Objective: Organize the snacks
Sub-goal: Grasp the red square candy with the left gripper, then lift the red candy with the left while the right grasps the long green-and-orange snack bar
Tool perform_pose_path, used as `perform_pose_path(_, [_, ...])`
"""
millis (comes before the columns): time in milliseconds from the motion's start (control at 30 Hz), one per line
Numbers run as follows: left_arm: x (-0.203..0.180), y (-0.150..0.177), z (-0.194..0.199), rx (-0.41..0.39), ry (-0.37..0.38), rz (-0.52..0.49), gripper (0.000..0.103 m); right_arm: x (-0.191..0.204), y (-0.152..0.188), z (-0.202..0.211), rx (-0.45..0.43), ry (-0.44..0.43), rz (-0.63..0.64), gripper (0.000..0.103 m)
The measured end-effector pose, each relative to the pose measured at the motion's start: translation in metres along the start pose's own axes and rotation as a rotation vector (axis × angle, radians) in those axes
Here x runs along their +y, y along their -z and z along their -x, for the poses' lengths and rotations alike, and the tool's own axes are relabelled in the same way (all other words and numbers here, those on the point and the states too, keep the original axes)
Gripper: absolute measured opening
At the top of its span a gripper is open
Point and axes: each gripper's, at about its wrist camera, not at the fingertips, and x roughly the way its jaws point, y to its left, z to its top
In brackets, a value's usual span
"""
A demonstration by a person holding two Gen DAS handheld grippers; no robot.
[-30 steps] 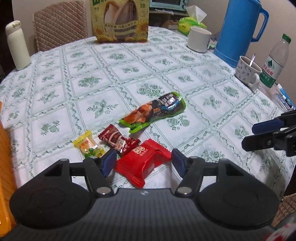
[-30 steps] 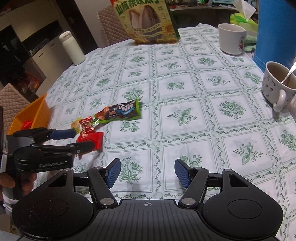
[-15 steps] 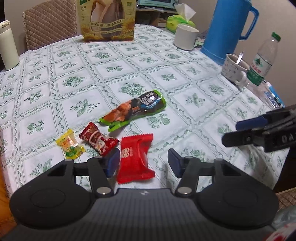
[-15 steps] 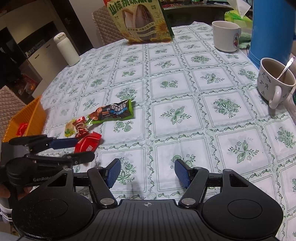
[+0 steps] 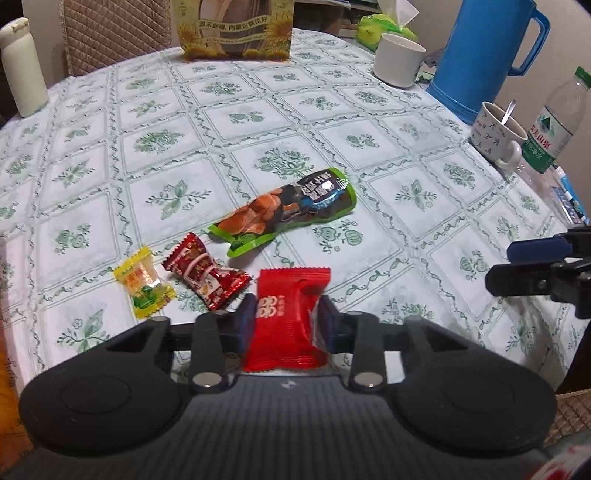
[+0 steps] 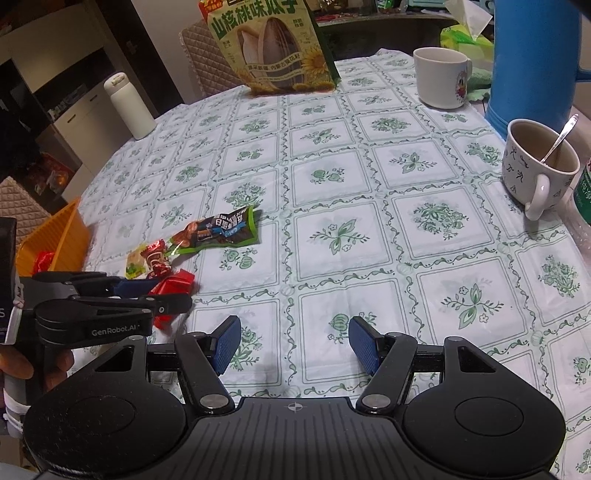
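Observation:
My left gripper (image 5: pixel 287 317) has its jaws closing on a red snack packet (image 5: pixel 291 291), and both blue pads press its crumpled sides. The right wrist view shows that left gripper (image 6: pixel 155 291) low at the left with the red packet (image 6: pixel 177 280) between its fingers. Just beyond lie a dark red candy (image 5: pixel 205 275), a yellow candy (image 5: pixel 142 282) and a long green-edged packet (image 5: pixel 288 208). My right gripper (image 6: pixel 293 343) stands open over bare tablecloth, holding nothing. An orange basket (image 6: pixel 59 236) sits at the table's left edge.
A sunflower seed bag (image 5: pixel 236 29) stands at the back, with a white bottle (image 5: pixel 22 70) at the far left. A white cup (image 5: pixel 400 59), a blue jug (image 5: pixel 484 55), a mug with a spoon (image 5: pixel 498 136) and a water bottle (image 5: pixel 557 122) line the right side.
The left jaws have closed inward onto the red packet, which has turned to lie lengthways between the fingers. The right gripper has kept still and open.

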Motion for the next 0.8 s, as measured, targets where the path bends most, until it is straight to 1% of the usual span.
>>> perform_pose_path(100, [0.003, 0.001, 0.004, -0.009, 0.003, 0.028, 0.025, 0.001, -0.001, 0.000, -0.001, -0.005, 0.006, 0.065])
perform_pose_path(233, [0.003, 0.003, 0.019, -0.044, -0.004, 0.041, 0.024, 0.002, -0.003, -0.002, 0.001, -0.014, 0.021, 0.065])
perform_pose_path(367, [0.009, 0.004, 0.038, -0.083, -0.025, 0.082, 0.024, 0.004, -0.007, -0.007, 0.004, -0.024, 0.047, 0.065])
perform_pose_path(500, [0.022, 0.006, 0.055, -0.115, -0.076, 0.133, 0.024, 0.010, -0.015, -0.014, -0.002, -0.045, 0.094, 0.065])
perform_pose_path(600, [0.033, 0.008, 0.066, -0.141, -0.140, 0.174, 0.024, 0.015, -0.023, -0.022, -0.009, -0.070, 0.131, 0.065])
perform_pose_path(667, [0.041, 0.010, 0.071, -0.151, -0.177, 0.201, 0.024, 0.020, -0.029, -0.028, -0.016, -0.087, 0.161, 0.065])
perform_pose_path(800, [0.055, 0.013, 0.079, -0.160, -0.225, 0.255, 0.024, 0.030, -0.044, -0.043, -0.032, -0.139, 0.215, 0.065])
